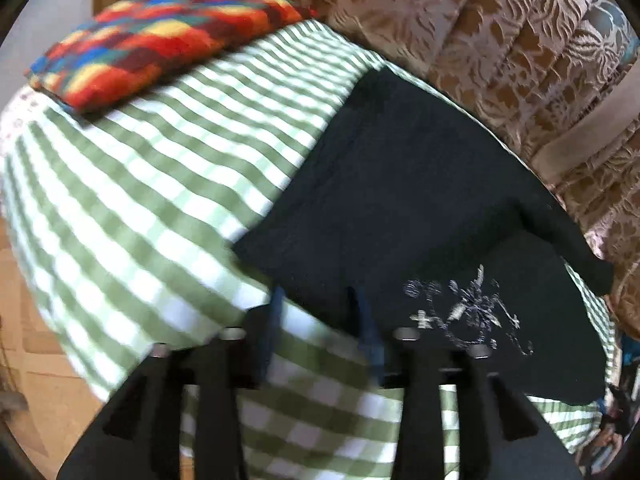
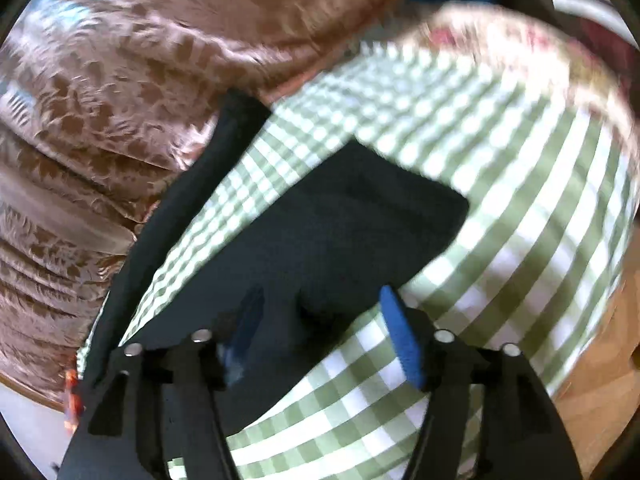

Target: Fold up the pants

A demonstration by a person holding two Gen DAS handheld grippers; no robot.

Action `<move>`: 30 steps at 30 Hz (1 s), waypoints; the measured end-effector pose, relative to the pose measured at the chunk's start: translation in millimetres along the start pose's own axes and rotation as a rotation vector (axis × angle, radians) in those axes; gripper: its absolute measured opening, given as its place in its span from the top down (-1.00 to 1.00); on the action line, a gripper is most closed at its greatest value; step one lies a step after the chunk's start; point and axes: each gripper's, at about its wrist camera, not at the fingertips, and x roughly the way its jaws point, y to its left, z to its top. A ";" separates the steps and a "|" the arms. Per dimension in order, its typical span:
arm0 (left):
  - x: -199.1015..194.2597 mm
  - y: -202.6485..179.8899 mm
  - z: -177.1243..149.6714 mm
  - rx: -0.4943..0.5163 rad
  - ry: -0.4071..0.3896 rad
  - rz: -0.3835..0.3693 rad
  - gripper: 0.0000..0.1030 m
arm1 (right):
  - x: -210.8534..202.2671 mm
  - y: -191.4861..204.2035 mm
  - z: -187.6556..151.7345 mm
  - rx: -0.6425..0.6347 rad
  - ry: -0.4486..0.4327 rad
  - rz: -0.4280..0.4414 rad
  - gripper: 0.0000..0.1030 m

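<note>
While both grippers' jaws stand open and empty, folded pants [image 1: 420, 200] lie on the checked cloth [image 1: 140, 200]

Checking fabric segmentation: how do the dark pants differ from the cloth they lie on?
The pants are plain dark navy, apart from pale embroidery; the checked cloth is green-and-white gingham. The pants are a folded, layered piece with a loose flap at one edge; the cloth is spread in one layer. The pants cover only one part; the cloth stretches well beyond them on several sides. Both are soft fabric, lying flat.
</note>
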 end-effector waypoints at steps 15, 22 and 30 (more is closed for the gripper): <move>33.7 -72.1 -33.8 0.185 0.037 -0.119 0.21 | 95.9 187.0 -127.9 -0.487 0.456 0.305 -0.40; 12.2 -73.5 27.7 0.103 -0.034 -0.240 0.20 | 78.9 189.4 -114.1 -0.480 0.370 0.391 -0.50; 60.0 -97.0 161.1 0.011 -0.048 -0.276 -0.20 | 84.7 216.3 -115.2 -0.498 0.347 0.413 -0.54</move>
